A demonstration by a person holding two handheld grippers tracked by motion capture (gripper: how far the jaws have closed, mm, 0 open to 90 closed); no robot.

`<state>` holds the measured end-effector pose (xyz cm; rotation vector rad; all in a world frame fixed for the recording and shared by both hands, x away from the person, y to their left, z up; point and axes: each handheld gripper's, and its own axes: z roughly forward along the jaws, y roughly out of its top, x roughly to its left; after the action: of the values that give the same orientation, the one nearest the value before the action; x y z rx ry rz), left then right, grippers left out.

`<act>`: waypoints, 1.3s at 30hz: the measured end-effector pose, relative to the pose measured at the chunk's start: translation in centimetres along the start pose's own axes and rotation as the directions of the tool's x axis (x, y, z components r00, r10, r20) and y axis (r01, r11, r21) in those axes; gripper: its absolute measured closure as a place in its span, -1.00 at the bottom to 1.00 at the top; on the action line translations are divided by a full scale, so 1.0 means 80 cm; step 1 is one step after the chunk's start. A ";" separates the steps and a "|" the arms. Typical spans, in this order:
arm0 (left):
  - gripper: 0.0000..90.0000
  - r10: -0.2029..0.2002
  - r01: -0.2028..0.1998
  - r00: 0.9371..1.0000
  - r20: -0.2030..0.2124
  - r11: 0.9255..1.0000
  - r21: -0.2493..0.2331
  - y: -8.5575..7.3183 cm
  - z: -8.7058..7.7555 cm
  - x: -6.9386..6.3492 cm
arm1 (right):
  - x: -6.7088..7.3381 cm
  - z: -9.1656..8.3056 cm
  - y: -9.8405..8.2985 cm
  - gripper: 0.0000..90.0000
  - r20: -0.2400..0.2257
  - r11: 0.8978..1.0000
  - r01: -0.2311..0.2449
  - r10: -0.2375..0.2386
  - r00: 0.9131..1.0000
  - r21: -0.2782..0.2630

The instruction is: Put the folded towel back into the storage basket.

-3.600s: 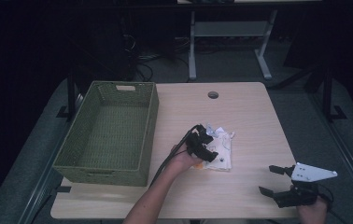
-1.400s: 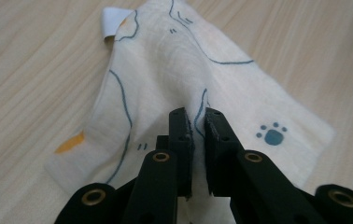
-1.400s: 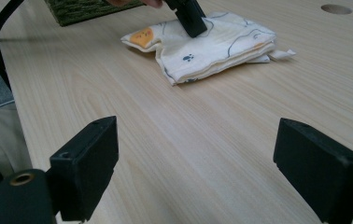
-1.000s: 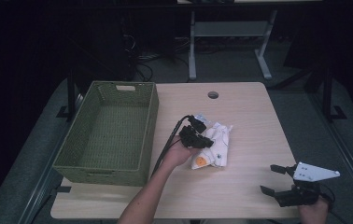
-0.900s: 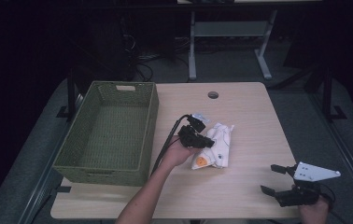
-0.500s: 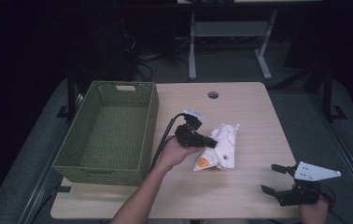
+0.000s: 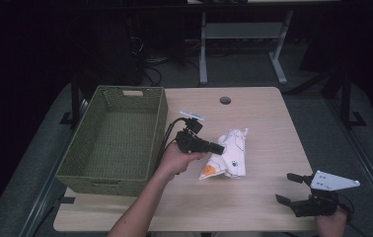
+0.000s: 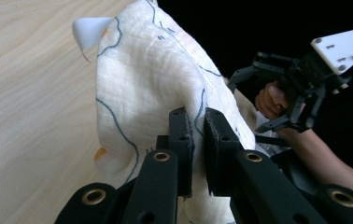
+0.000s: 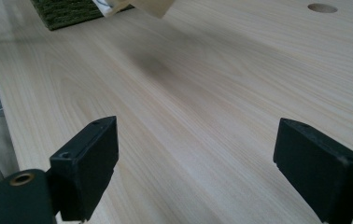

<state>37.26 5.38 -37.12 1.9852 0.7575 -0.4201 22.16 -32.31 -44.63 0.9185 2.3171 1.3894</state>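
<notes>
White cloth [image 8: 142,79] sits pinched in the left gripper [image 8: 198,135].

A dim lab or office: a pale wooden counter [image 7: 263,118] with a cable hole [image 7: 225,100], floor cables [image 7: 150,64] and a metal desk frame [image 7: 239,34] behind it.

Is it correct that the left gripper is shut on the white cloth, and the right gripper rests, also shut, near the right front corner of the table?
Not quite. The right gripper is open, not shut: the right gripper view shows its jaws wide apart with nothing between them. The rest holds: the left gripper is shut on the white cloth, and the right one rests near the right front corner of the table.
</notes>
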 end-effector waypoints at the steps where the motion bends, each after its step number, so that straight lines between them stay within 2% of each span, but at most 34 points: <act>1: 0.85 0.001 -0.001 1.000 -0.001 1.000 -0.001 -0.001 -0.002 -0.001 | 0.000 0.000 0.000 -0.70 0.000 1.000 0.001 -0.001 1.000 0.001; 6: 0.85 0.008 -0.008 1.000 -0.004 1.000 0.007 -0.003 -0.009 -0.002 | -0.001 0.000 -0.001 -0.70 0.004 1.000 -0.002 0.002 1.000 0.000; 14: 0.85 -0.012 0.012 0.999 0.030 1.000 -0.008 -0.004 -0.022 -0.005 | -0.002 0.002 -0.001 -0.70 0.007 1.000 -0.005 0.005 1.000 0.004; 28: 0.85 -0.017 0.019 0.998 0.053 0.999 -0.051 0.005 -0.068 -0.009 | -0.003 0.009 0.000 -0.70 0.009 1.000 -0.016 0.016 1.000 0.013; 37: 0.85 -0.013 0.017 0.998 0.067 0.998 -0.063 0.012 -0.088 -0.009 | -0.005 0.010 -0.001 -0.70 0.021 1.000 -0.026 0.026 0.999 0.013; 39: 0.85 -0.007 0.010 0.998 0.057 0.998 -0.056 0.013 -0.091 -0.010 | -0.005 0.010 -0.002 -0.70 0.019 0.999 -0.031 0.031 0.999 0.015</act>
<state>37.23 11.03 -32.30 1.9104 0.7349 -0.4532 22.81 -32.08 -45.21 0.9714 2.3119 1.3715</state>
